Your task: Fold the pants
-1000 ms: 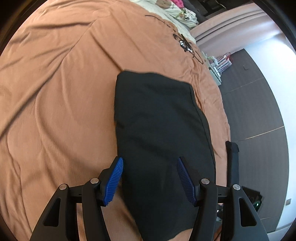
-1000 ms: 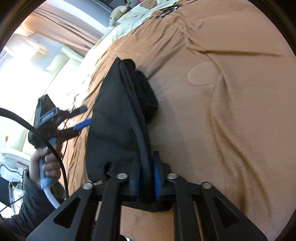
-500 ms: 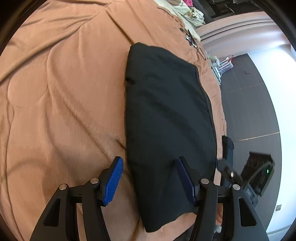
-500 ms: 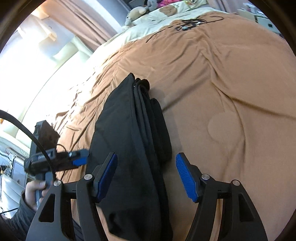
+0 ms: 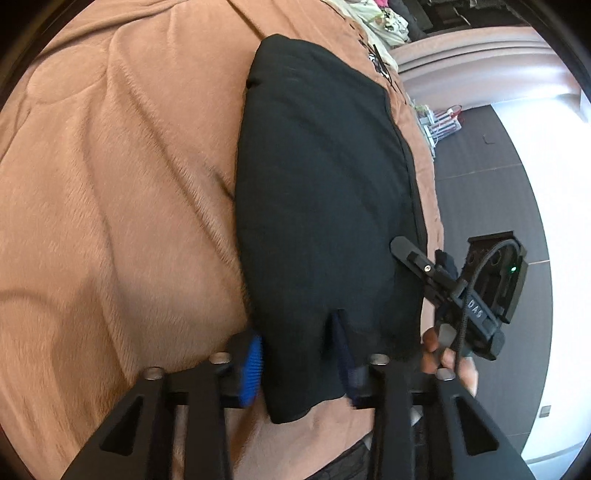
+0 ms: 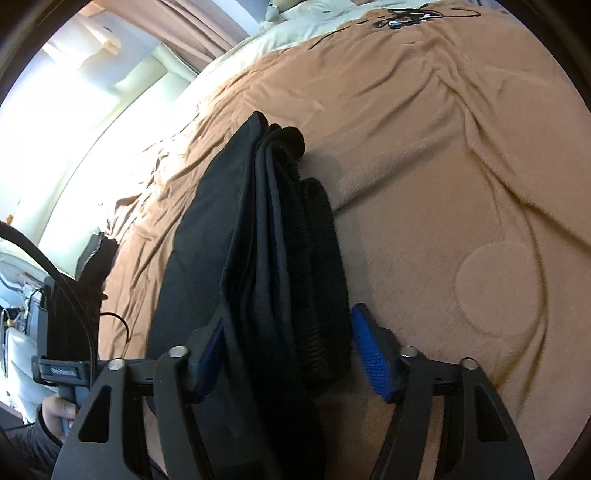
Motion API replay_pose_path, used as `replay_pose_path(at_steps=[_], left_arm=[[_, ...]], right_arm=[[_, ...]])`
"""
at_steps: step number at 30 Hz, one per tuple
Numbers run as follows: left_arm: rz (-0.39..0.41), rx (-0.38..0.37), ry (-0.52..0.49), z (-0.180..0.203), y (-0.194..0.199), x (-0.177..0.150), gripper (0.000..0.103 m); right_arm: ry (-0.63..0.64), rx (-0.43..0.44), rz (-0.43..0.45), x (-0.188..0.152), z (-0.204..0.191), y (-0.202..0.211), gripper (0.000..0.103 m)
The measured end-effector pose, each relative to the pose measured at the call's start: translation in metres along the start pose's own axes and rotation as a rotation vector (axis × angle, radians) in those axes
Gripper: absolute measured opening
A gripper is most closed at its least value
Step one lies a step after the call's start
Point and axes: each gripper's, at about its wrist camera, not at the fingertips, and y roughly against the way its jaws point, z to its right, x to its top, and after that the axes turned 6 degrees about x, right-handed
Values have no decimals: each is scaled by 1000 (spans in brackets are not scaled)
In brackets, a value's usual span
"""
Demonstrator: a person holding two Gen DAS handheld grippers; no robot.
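Folded black pants (image 5: 321,192) lie lengthwise on a brown blanket (image 5: 110,221). My left gripper (image 5: 299,363) is at their near end, jaws closing. Its pads pinch the cloth, which puckers into a crease between them. In the right wrist view the pants (image 6: 266,236) show their stacked edges and ribbed waistband. My right gripper (image 6: 290,360) straddles that near edge, jaws closing. Its left pad touches the fabric and the right pad (image 6: 369,358) stands just off the waistband. The right gripper's body (image 5: 476,295) and the hand holding it appear beside the pants.
Dark cables (image 6: 406,18) lie on the far end of the blanket (image 6: 461,147), with pale bedding beyond. The bed edge drops to a dark floor (image 5: 498,166) on the right, where a small rack (image 5: 439,122) stands. A bright window (image 6: 74,92) is at the left.
The right gripper let go of the pants' edge and opened around it. The left gripper moved in over the near end and closed its jaws on the cloth.
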Motion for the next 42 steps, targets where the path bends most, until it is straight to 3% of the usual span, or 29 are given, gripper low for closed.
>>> replay_pose_path(at_steps=[2, 6, 15, 32, 34, 36, 42], left_arm=[[0, -10, -7, 0, 3, 1, 20], [6, -9, -43, 2, 21, 3, 16], [-5, 38, -88, 5, 48, 8, 15], [-79, 135, -143, -13, 61, -4, 18], [-78, 154, -153, -9, 59, -2, 19], [-72, 161, -169, -6, 58, -3, 21], [-69, 163, -147, -12, 54, -3, 26]], right_arm=[[8, 12, -1, 0, -2, 1, 49], [11, 32, 2, 0, -3, 6, 39], [-34, 73, -21, -14, -15, 4, 34], [-138, 128, -56, -59, -34, 2, 35], [-135, 106, -57, -59, -35, 6, 40], [-150, 96, -53, -60, -34, 10, 53], [-177, 120, -49, -78, -33, 19, 54]])
